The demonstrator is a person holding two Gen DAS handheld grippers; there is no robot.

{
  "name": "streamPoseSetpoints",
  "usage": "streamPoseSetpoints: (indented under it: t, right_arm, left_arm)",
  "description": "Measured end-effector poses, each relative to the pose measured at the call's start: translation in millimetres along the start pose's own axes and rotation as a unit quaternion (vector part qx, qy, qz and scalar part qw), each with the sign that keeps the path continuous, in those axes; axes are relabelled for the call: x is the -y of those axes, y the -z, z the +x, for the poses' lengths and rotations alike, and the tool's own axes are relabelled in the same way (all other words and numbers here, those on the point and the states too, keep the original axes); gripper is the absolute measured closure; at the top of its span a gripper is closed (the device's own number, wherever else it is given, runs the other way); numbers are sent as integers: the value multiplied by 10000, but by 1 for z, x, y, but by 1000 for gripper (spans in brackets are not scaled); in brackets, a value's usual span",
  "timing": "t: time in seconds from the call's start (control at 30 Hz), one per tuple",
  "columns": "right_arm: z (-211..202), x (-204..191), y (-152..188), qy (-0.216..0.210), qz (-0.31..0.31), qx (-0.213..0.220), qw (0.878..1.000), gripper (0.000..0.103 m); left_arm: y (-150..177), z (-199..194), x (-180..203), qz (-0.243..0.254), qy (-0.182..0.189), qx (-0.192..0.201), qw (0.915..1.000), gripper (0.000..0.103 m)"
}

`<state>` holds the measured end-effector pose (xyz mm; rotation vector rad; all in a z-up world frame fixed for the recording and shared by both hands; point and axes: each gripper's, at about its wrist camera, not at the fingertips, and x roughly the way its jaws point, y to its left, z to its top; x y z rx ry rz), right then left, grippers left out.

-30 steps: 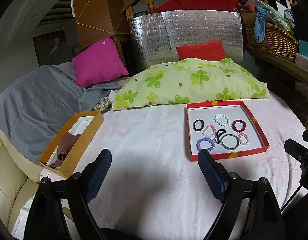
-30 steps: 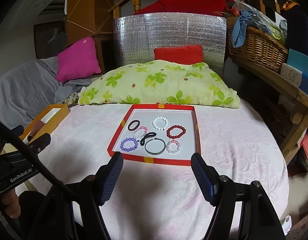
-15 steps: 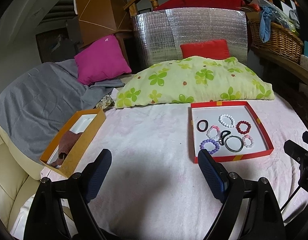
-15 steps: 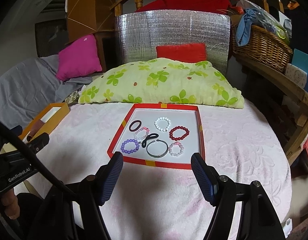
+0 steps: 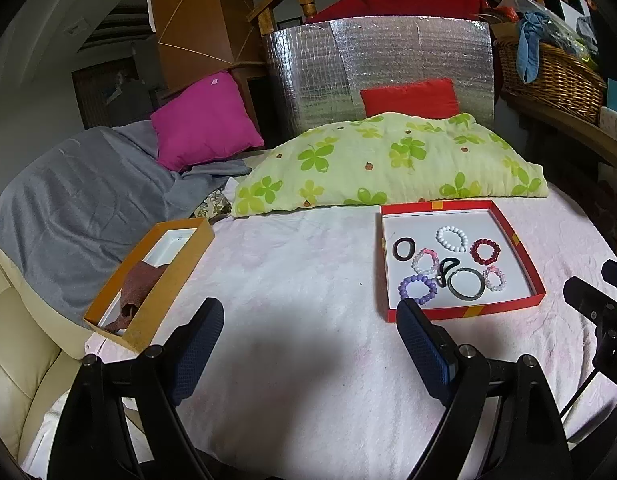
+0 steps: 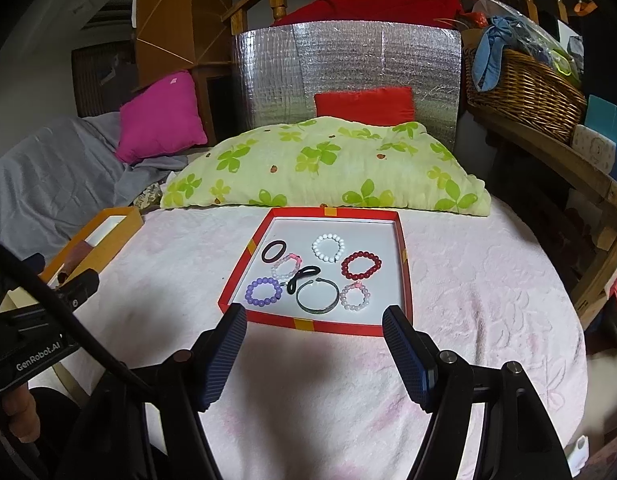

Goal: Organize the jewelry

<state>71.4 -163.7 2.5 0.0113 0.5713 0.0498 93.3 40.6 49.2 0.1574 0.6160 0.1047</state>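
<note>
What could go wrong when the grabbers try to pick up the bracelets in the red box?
1. The black hair tie touches the metal bangle and a pink-and-clear bead bracelet, so lifting one might drag another along.
2. The red box sits on a soft pink blanket; pressing down could tip or slide it.
3. The right hand-held gripper has wide, open jaws, and the thin bangle may slip from them.
</note>
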Motion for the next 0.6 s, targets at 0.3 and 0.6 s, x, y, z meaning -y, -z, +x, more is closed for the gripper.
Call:
streamPoseSetpoints:
  t: [0.3,0.6]
  right_arm:
    - [3,4,2,23,49,-20,10000,29]
    - [28,29,5,84,256,-156,9995,29]
  left_arm:
    - [1,3,5,55,67,-24,10000,15]
    - [1,33,14,82,153,-207,9996,15]
